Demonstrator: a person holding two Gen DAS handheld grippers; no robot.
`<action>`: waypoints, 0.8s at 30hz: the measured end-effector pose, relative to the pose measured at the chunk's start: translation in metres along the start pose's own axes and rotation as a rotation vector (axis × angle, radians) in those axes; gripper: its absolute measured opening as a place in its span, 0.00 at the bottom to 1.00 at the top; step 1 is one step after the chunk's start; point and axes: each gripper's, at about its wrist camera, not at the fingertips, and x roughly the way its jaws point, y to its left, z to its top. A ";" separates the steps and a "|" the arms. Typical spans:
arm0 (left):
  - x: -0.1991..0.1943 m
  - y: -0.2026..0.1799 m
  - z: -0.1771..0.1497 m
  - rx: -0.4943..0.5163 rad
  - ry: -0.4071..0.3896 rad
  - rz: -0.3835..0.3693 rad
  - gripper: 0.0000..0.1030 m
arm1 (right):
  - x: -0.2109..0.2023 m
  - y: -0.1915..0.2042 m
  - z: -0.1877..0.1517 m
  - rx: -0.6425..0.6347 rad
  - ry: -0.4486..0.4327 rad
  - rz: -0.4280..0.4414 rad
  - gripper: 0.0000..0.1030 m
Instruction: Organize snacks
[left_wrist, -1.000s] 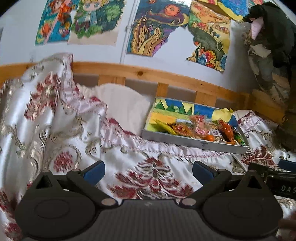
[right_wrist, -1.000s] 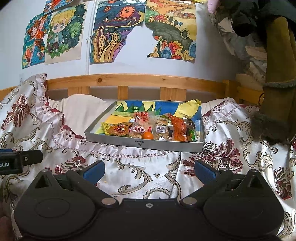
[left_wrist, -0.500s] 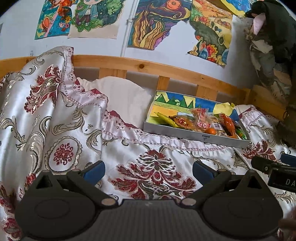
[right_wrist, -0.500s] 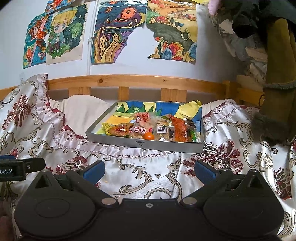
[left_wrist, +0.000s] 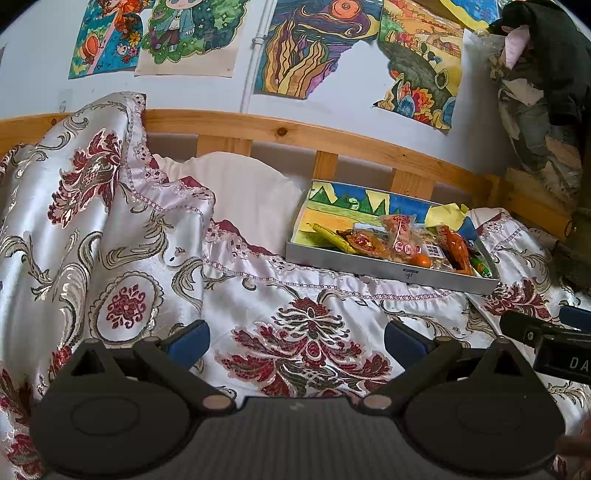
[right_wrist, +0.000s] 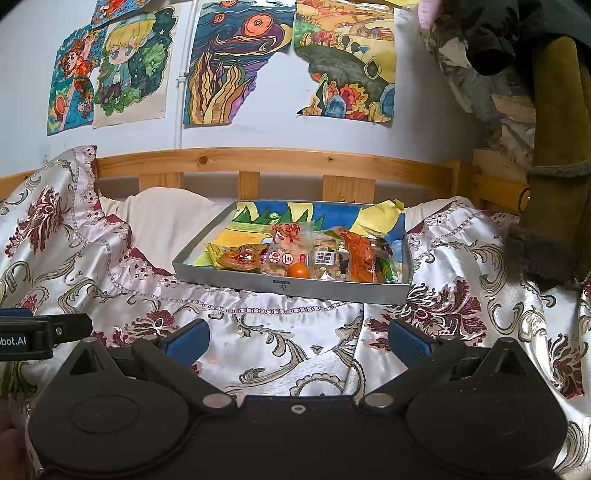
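Note:
A grey metal tray (right_wrist: 295, 286) (left_wrist: 369, 267) lined with a coloured drawing sits on the bed. Several snack packets (right_wrist: 288, 247) (left_wrist: 402, 240) and a small orange fruit (right_wrist: 297, 271) (left_wrist: 420, 260) lie piled along its near side. My left gripper (left_wrist: 295, 338) is open and empty over the floral bedspread, well short and left of the tray. My right gripper (right_wrist: 297, 341) is open and empty, in front of the tray. Each gripper shows at the edge of the other's view.
A shiny floral bedspread (right_wrist: 295, 332) covers the bed, bunched high at the left (left_wrist: 92, 221). A white pillow (left_wrist: 251, 192) lies behind, against a wooden headboard rail (right_wrist: 280, 162). Drawings hang on the wall (right_wrist: 221, 66). Clothes hang at the right (right_wrist: 554, 129).
My left gripper has tilted up and swung a little, so the tray sits further right and further off in its view. The right gripper has barely moved. Both stay open.

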 end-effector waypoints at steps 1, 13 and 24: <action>0.000 0.000 0.000 0.001 0.000 0.000 0.99 | 0.000 0.000 0.000 0.000 0.000 0.000 0.99; 0.000 0.000 0.000 -0.001 0.002 0.001 0.99 | 0.000 0.001 0.000 -0.001 0.002 0.000 0.99; 0.000 0.000 0.000 -0.002 0.004 0.002 0.99 | 0.000 0.002 0.000 -0.001 0.003 -0.001 0.99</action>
